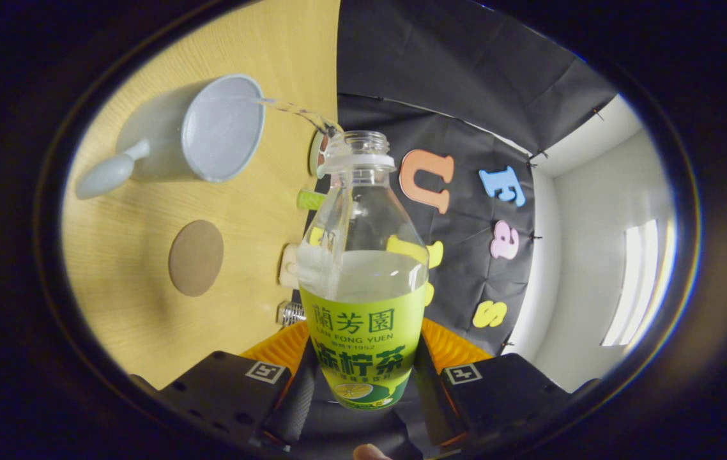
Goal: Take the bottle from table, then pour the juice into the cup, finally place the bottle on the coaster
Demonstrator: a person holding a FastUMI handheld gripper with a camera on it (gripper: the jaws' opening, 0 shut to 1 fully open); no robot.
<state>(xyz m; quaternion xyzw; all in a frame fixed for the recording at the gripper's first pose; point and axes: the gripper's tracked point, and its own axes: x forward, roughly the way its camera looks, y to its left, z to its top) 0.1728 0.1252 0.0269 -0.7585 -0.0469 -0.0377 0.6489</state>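
Observation:
My gripper [363,374] is shut on a clear plastic bottle [363,255] with a green-yellow label, both fingers pressing its lower body. The bottle is uncapped and tipped over toward the table, so the whole scene looks rolled sideways. A thin clear stream [296,112] runs from the bottle's mouth into the white cup [210,131], which has a handle on its far side from the bottle. The liquid level sits just above the label. A round brown coaster [195,257] lies on the wooden table [140,319] beside the cup, apart from it.
The wooden table meets the black cloth wall just behind the bottle. Small objects sit along that edge: a green piece [310,199], a pale block [288,266] and a silvery knob [290,313]. A white wall with a bright window [641,281] stands off to the side.

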